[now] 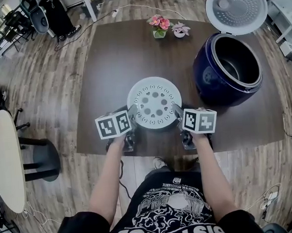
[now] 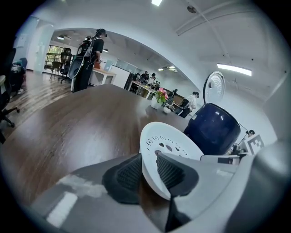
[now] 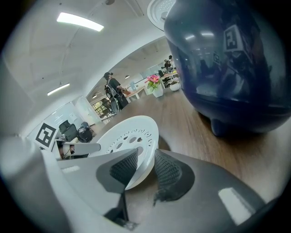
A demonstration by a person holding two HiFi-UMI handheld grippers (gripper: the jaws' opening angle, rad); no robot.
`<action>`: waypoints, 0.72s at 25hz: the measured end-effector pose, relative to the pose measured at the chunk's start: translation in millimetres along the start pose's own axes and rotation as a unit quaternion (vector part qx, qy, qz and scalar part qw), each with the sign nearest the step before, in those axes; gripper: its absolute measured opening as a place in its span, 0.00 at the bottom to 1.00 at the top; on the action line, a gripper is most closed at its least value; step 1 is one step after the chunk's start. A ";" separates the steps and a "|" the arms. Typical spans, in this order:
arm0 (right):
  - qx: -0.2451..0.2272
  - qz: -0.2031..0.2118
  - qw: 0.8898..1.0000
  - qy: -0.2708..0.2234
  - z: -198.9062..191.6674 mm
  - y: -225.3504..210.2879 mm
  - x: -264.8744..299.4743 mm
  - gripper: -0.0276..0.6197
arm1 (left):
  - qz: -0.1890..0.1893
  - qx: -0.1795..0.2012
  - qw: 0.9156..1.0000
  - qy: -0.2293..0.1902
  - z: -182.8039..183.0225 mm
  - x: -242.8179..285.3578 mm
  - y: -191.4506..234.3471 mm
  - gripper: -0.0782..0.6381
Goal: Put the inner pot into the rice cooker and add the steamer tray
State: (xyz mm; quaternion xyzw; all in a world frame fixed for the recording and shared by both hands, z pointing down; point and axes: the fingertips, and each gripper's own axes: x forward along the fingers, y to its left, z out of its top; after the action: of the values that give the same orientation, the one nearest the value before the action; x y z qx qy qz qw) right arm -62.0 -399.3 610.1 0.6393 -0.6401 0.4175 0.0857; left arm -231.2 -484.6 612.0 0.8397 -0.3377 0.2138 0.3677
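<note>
At the table, left gripper and right gripper fingers pinch the white, perforated steamer tray.

Head view: the left tool and right tool cover the steamer tray's two side rims, so we cannot read contact from above. In each tool view, the pads hide the stretch of rim that stands clamped between them.

Right tool view: the rice cooker runs off the top and right edges; only a sliver of its lid shows.

Head view: the round side table is clipped at the left edge.

Left tool view: the seated people behind are too small to make out.
</note>
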 end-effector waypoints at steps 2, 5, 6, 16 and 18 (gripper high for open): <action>-0.002 -0.003 1.000 0.000 0.6 -0.6 -2.0 0.22 | -0.001 -0.003 1.000 0.000 -1.1 -0.5 -1.1 0.26; -0.003 0.002 1.000 -0.006 6.1 1.1 -4.1 0.21 | -0.003 -0.011 1.000 -0.009 0.4 -3.6 -2.6 0.26; -0.004 0.005 1.000 -0.007 8.1 2.2 -4.6 0.21 | -0.002 -0.012 1.000 -0.012 1.9 -5.2 -3.1 0.26; -0.044 0.031 0.997 -0.057 49.2 30.8 -20.6 0.21 | 0.002 -0.004 0.998 -0.068 42.1 -33.5 -13.8 0.25; -0.052 0.038 0.995 -0.075 63.4 38.6 -29.1 0.21 | -0.001 -0.005 0.997 -0.080 52.2 -39.2 -18.4 0.25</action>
State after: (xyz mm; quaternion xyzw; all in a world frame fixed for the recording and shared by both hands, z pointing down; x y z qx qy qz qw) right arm -64.7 -424.8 534.6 0.6389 -0.6891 0.3376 0.0547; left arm -238.7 -499.0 546.2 0.8524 -0.3667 0.1440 0.3438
